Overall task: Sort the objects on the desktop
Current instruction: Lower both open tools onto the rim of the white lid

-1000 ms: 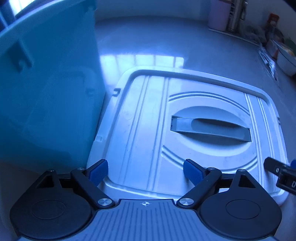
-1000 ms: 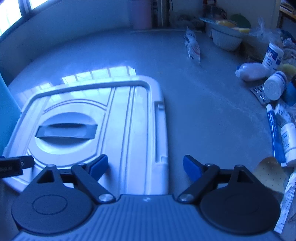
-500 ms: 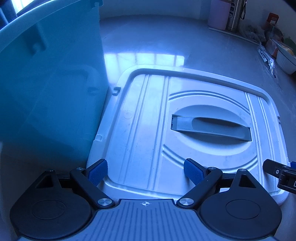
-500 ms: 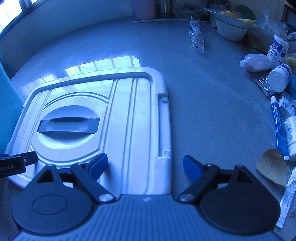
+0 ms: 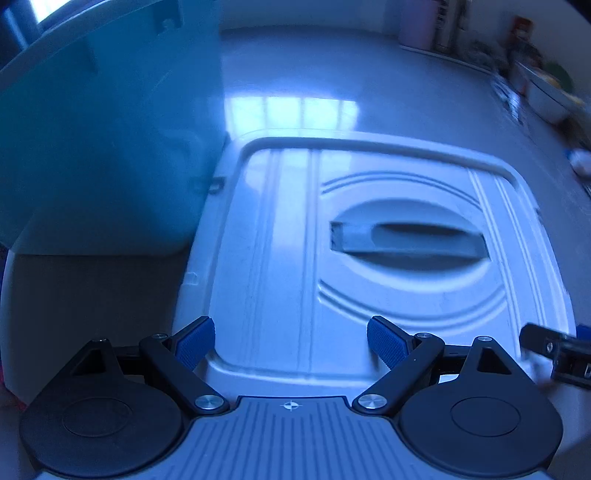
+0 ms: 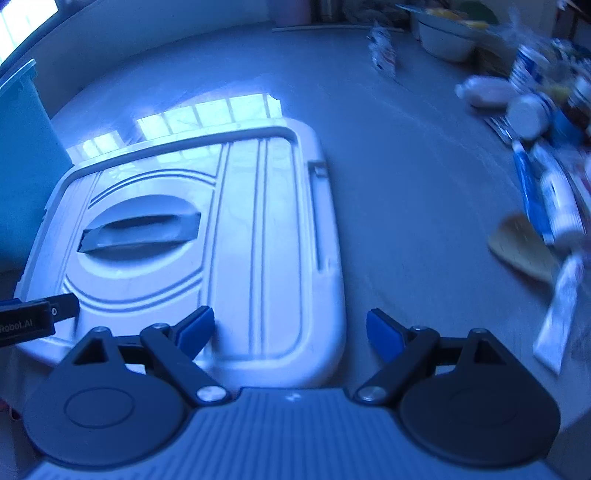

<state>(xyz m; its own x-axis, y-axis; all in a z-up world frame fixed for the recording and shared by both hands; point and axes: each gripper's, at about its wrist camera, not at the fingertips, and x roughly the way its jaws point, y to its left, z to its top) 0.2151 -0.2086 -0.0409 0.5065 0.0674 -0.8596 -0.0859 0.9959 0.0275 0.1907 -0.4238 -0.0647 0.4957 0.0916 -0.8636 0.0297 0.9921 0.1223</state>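
A white bin lid (image 5: 280, 236) with a grey recessed handle (image 5: 410, 240) lies flat on the grey table; it also shows in the right wrist view (image 6: 258, 229). A teal bin (image 5: 92, 147) stands at its left. My left gripper (image 5: 290, 341) is open and empty over the lid's near edge. My right gripper (image 6: 290, 330) is open and empty over the lid's near right corner. Loose objects lie at the right: a blue tube (image 6: 530, 192), white bottles (image 6: 557, 195), a tan sponge (image 6: 524, 247) and a white tube (image 6: 557, 325).
A white bowl (image 6: 447, 37) and a small packet (image 6: 382, 55) sit at the back right. A pink container (image 5: 417, 22) stands at the back wall. Bare grey tabletop (image 6: 406, 177) lies between the lid and the clutter.
Both grippers have pulled back and risen a little, so the lid and bin look farther away. The views are now blurred by motion. Both stay open.
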